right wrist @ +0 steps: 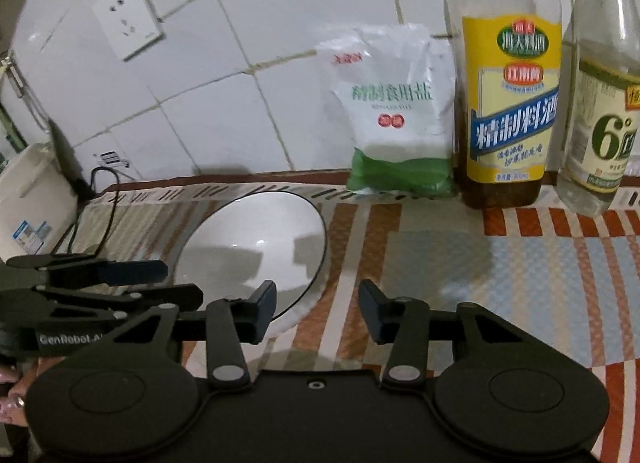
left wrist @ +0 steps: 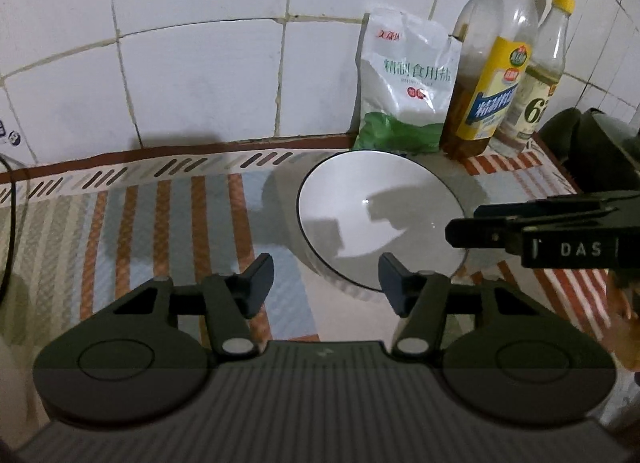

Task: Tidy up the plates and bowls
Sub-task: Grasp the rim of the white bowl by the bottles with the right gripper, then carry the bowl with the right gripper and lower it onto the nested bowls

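1. A white bowl (left wrist: 380, 219) sits upright on the striped cloth of the tabletop (left wrist: 168, 231), just in front of a salt bag (left wrist: 404, 87) and two bottles, a yellow-labelled cooking wine bottle (left wrist: 492, 75) and a vinegar bottle (left wrist: 540, 83), against the tiled wall (left wrist: 192, 63)
2. The left tongs (left wrist: 326, 283) are partly spread with nothing between them; their right finger hangs over the bowl's near rim, the left one over bare cloth
3. The right tongs (right wrist: 318, 309) are likewise partly spread and empty, low at the bowl's right-hand side, the left finger over its rim
4. The step in hand looks like a two-sided pickup of the bowl
5. To do it well, each pair should straddle the rim, one finger inside and one outside, on opposite sides
6. Pinch both together so the glazed bowl does not skid into the bottles behind
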Motion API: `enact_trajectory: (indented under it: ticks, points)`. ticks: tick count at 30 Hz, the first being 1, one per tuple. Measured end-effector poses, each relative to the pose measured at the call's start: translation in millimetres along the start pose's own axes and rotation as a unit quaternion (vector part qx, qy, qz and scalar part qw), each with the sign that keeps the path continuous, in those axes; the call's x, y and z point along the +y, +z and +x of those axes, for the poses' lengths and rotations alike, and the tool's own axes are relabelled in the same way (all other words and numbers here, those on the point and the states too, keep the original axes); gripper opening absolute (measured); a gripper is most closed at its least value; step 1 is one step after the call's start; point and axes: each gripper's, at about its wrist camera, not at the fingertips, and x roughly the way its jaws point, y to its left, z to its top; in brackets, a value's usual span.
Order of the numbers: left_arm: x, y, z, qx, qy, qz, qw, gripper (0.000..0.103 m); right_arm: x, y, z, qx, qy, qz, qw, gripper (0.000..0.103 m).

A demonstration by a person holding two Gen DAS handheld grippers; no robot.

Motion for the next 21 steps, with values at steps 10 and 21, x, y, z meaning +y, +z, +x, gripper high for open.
enact_trajectory:
  ticks: [10,21]
  points:
    - [4.2,6.7,17.8,0.023,-0.018,-0.031,0.9991,0.026,-3.8,9.8,23.4,0.039,0.024,0.014,0.999,0.032]
    - [-14.7,-0.8,6.9,0.015,0.014,0.002,0.9998,0.019,14.0,1.1,13.8,0.023,-0.022,0.021,0.999,0.017]
